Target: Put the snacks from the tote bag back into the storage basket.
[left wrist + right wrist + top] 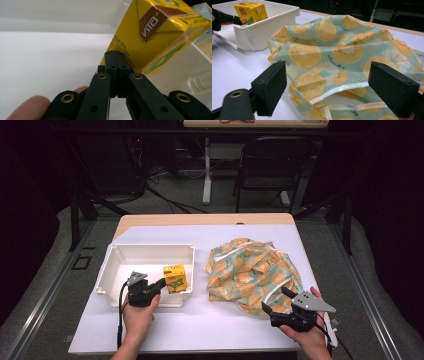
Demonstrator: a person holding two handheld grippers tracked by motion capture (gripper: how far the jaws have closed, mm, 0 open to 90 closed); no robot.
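one white table (200, 320) filled mid-frame, bearing a citrus-print bag (252, 270) right of centre before the wide-open right gripper (278, 305), a white bin (150, 255) at left, its yellow carton (175, 277) touching the left gripper (161, 284), jaws together.

A dark folding chair (272, 167) stands on grey floor (175, 202) behind the table (200, 220).

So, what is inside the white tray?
The white tray holds one yellow drink carton at its right end; the shut left gripper touches it. The floor under the carton is hidden.
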